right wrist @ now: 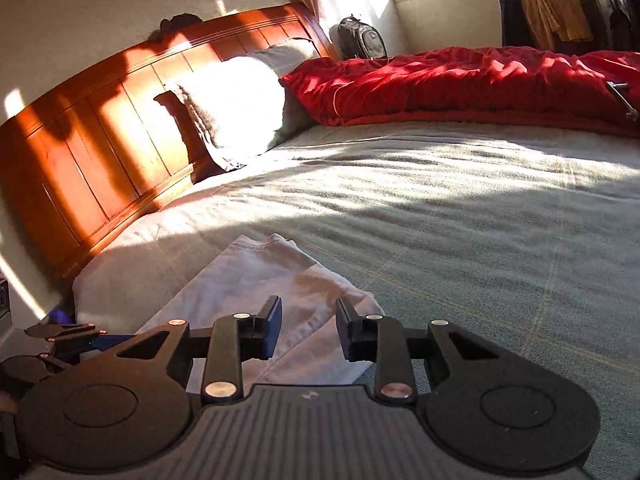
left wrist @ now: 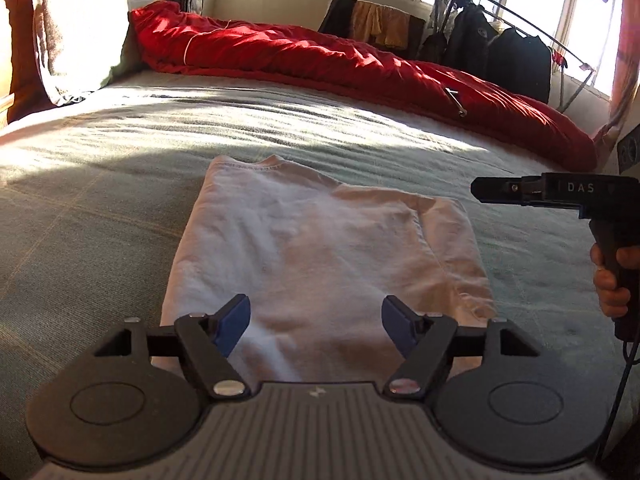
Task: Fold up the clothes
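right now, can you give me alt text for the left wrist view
An open left gripper hovers over a folded white garment on a grey-green bed. The right gripper is at the right edge; a red duvet lies beyond.

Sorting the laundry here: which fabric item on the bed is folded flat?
The white cotton T-shirt, nearest the cameras; the red quilted duvet lies bunched along the far edge.

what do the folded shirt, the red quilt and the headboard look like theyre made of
Shirt: soft matte knit, likely cotton; stitched collar hem and limp creases.
Quilt: puffy padded fabric with a slight sheen; sunlit highlights on the wrinkles, white piping.
Headboard: reddish-brown wood, glossy varnish; plank seams and bright glare.
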Action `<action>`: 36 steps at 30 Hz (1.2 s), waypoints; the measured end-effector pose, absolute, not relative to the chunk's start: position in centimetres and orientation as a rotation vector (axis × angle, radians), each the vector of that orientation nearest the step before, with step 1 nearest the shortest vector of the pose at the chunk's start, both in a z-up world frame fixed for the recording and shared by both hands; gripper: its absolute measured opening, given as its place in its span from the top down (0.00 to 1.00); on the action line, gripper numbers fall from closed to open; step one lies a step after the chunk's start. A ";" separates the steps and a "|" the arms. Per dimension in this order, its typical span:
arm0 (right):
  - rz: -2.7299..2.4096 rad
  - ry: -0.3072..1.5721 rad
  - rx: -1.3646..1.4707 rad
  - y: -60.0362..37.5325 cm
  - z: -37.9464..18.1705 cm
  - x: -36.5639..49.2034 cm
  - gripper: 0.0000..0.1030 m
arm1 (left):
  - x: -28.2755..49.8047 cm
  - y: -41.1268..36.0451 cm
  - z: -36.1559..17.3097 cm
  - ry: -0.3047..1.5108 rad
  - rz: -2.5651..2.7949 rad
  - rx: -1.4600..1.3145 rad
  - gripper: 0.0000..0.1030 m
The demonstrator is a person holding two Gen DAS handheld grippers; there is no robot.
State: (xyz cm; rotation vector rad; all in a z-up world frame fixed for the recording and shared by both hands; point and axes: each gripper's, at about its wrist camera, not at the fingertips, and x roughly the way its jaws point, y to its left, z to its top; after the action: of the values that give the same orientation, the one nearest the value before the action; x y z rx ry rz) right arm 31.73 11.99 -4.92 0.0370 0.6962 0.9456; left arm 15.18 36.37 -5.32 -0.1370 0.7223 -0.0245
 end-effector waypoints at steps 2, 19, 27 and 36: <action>0.997 0.699 -0.100 13.7 -5.6 30.1 0.67 | 14.9 35.4 -5.8 0.742 -0.038 -0.090 0.19; 1.160 0.681 -0.408 14.3 -8.1 22.4 0.54 | 12.3 36.9 -7.0 0.774 0.054 -0.130 0.16; 1.230 0.627 -0.414 13.2 -6.0 18.8 0.43 | 9.9 38.0 -6.6 0.739 0.084 -0.203 0.15; 1.138 0.762 -0.330 10.7 -6.6 18.2 0.36 | 11.2 37.9 -4.6 0.704 0.057 -0.230 0.15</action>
State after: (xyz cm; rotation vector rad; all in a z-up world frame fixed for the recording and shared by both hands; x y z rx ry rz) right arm 18.21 10.65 -6.64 -0.3305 0.7620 1.1377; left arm 11.20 37.93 -4.62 -0.2295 0.7045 0.0568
